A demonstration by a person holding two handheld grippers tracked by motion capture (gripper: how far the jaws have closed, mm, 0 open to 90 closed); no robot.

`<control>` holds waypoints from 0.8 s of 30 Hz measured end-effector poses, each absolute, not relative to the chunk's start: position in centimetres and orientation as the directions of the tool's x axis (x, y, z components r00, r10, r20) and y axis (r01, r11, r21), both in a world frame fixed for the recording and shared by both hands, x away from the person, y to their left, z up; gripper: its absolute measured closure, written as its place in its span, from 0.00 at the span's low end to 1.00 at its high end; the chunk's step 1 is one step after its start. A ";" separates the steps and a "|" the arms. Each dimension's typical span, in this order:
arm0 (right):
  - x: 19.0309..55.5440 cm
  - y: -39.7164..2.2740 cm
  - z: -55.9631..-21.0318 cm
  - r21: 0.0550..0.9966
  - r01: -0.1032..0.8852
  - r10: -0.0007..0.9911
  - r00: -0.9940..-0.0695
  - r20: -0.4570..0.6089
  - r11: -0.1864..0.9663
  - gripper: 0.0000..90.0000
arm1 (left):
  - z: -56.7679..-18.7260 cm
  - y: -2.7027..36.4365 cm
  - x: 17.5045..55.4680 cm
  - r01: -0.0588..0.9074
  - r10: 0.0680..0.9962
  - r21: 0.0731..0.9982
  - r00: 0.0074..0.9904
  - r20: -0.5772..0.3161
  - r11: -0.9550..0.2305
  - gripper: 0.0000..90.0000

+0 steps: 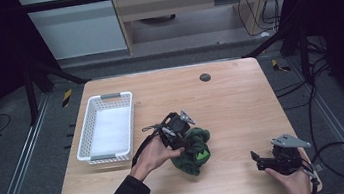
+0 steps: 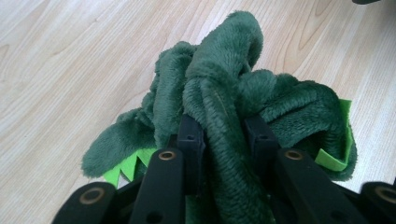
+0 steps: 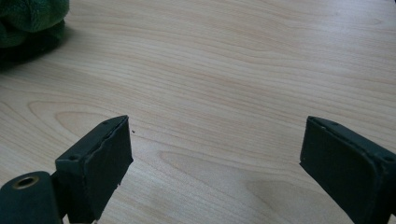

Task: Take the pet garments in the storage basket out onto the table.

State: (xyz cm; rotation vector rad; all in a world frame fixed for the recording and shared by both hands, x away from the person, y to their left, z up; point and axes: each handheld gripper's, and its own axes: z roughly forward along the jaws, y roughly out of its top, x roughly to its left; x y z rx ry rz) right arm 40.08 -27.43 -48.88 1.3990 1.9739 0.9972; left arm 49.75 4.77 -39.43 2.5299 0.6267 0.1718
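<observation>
1. On the left side of the desk (image 1: pixel 231 99) sat a white basket (image 1: pixel 105 128), with nothing in it that could be seen.
2. Near the middle, the left hand-held gripper (image 1: pixel 178 132) was squeezed onto a fold of the green plush toy (image 2: pixel 224 102), which lay on the wood. It pinched only a soft fold, so the toy could slip out if lifted fast.
3. At the right, the right hand-held gripper (image 3: pixel 212 161) had its jaws wide apart, holding nothing, well apart from the toy, too far to catch it.
</observation>
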 end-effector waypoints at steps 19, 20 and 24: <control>40.0 -27.3 -49.0 0.796 0.573 0.943 -0.334 0.010 0.195 0.10 | -42.1 5.4 49.6 0.417 0.474 0.518 0.880 -0.026 -0.747 0.54; 40.1 -27.4 -49.0 0.796 0.572 0.942 -0.336 0.007 0.198 0.10 | -42.2 5.5 49.6 0.418 0.474 0.519 0.880 -0.028 -0.746 0.52; 40.0 -27.4 -49.0 0.796 0.573 0.943 -0.334 0.009 0.195 0.10 | -42.2 5.6 49.4 0.413 0.475 0.531 0.880 -0.023 -0.740 0.44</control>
